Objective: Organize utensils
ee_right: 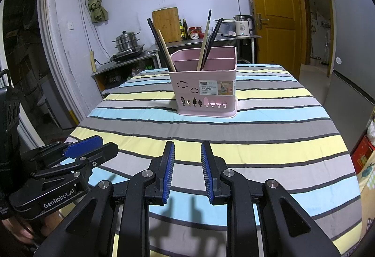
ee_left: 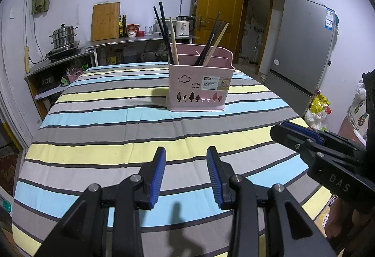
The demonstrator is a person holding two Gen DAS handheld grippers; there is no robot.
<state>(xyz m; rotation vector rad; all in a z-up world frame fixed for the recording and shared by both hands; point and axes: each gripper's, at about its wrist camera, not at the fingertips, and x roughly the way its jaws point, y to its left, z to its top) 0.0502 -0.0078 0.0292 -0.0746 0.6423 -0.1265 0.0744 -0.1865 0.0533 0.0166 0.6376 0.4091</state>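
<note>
A striped cloth of grey, pale blue and yellow bands, soft and slightly wrinkled, covers the whole tabletop point(ee_left: 117, 121) and drapes over its rounded near edge and its left and right sides. Most of this surface lies bare between the near edge and the pink basket point(ee_left: 199, 90), which stands upright past the middle, toward the far edge, well apart from both tongs. The basket is smooth moulded plastic, roughly rectangular with rounded corners, with cloud and tree shapes cut through its front wall, a paper label on the right of that wall, and an inner divider running side to side.

In its left part stand dark chopsticks point(ee_left: 163, 29) and one pale wooden chopstick point(ee_left: 174, 43), leaning left. Further right, a second cluster of dark sticks point(ee_right: 212, 39) and a pale wooden one point(ee_right: 203, 46) leans the other way, all thin, straight and rising well above the rim.

The left tongs point(ee_left: 186, 172) hover low over the near stripes, their ribbed blue pads parted with a moderate gap and nothing between them. The right tongs point(ee_right: 187, 170) sit just beside them on the right, parted somewhat narrower and also holding nothing; black hinged arms carry each pair.
</note>
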